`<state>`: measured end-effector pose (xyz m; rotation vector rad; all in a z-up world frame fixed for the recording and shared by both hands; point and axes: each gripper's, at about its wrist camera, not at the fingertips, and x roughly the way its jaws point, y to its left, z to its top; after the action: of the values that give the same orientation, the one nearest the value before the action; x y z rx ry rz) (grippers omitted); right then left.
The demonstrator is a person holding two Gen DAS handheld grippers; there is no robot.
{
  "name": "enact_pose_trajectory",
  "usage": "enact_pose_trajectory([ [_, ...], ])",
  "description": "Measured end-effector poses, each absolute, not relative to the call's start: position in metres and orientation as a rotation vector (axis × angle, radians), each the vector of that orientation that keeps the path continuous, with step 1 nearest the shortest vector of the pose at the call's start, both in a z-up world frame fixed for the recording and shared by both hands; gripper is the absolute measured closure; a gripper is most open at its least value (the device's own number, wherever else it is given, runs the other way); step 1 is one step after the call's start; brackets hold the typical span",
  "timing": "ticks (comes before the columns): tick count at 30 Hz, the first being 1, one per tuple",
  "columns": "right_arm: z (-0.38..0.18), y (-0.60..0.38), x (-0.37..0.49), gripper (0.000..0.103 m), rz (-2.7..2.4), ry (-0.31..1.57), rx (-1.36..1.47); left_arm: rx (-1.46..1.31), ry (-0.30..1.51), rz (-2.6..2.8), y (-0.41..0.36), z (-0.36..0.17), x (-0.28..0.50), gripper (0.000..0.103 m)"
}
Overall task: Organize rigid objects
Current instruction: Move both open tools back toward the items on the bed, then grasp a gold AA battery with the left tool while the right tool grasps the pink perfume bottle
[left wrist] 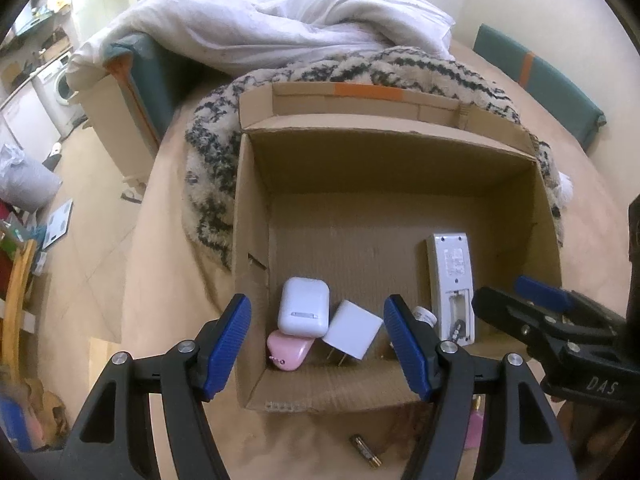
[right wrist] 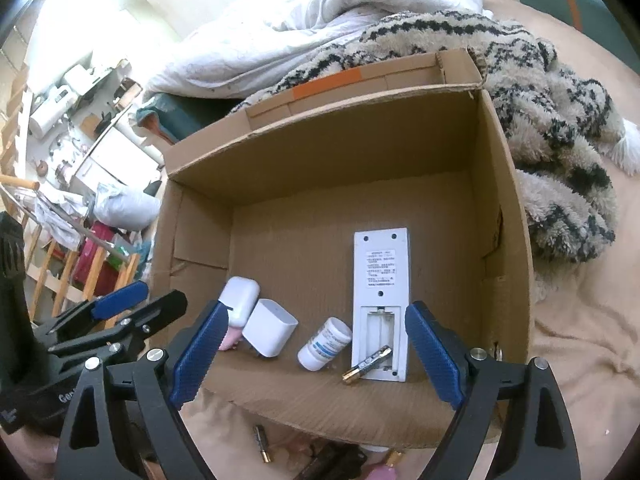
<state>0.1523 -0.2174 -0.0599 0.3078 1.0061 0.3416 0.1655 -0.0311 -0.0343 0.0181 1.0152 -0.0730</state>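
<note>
An open cardboard box (left wrist: 380, 168) (right wrist: 320, 168) stands on the bed. Along its near side lie a white earbud case (left wrist: 304, 308) (right wrist: 240, 300), a white charger plug (left wrist: 352, 330) (right wrist: 270, 332), a pink item (left wrist: 288, 352) (right wrist: 230, 338), a small white bottle (right wrist: 324, 344) and a white remote (left wrist: 452, 280) (right wrist: 380, 304), face down with its battery bay uncovered. A battery (right wrist: 368, 364) rests across the remote's near end. My left gripper (left wrist: 318, 344) (right wrist: 160, 296) hovers open over the box's near left corner. My right gripper (right wrist: 316, 356) (left wrist: 500, 294) stands open above the bottle and remote, holding nothing.
A loose battery (left wrist: 366, 450) (right wrist: 262, 444) lies on the beige sheet in front of the box, beside other small items partly hidden under the grippers. A shaggy black-and-cream blanket (right wrist: 560, 140) and a white duvet (left wrist: 280, 20) pile up behind the box. The bed's edge drops off at left.
</note>
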Motion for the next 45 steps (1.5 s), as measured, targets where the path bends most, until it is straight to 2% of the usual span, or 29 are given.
enact_pose_trajectory([
  [12, -0.014, -0.219, 0.112, 0.007, 0.301, 1.006, 0.272, 0.039, 0.981, -0.042, -0.014, 0.01, 0.132, 0.037],
  [17, -0.002, -0.218, 0.088, 0.007, 0.338, 1.011, 0.27, -0.018, 1.014, -0.018, 0.001, 0.011, 0.113, 0.037],
  [22, -0.01, -0.214, 0.071, 0.007, 0.357, 1.03, 0.27, -0.075, 1.07, -0.003, 0.011, -0.008, 0.095, 0.037],
  [31, -0.07, -0.228, 0.068, 0.007, 0.29, 1.152, 0.359, -0.186, 1.256, 0.013, 0.013, -0.084, 0.091, 0.037],
  [43, -0.079, -0.233, 0.077, 0.007, 0.254, 1.165, 0.39, -0.396, 1.405, -0.018, -0.007, -0.132, 0.102, 0.038],
  [45, -0.081, -0.233, 0.078, 0.007, 0.253, 1.173, 0.393, -0.393, 1.432, -0.009, -0.014, -0.141, 0.103, 0.041],
])
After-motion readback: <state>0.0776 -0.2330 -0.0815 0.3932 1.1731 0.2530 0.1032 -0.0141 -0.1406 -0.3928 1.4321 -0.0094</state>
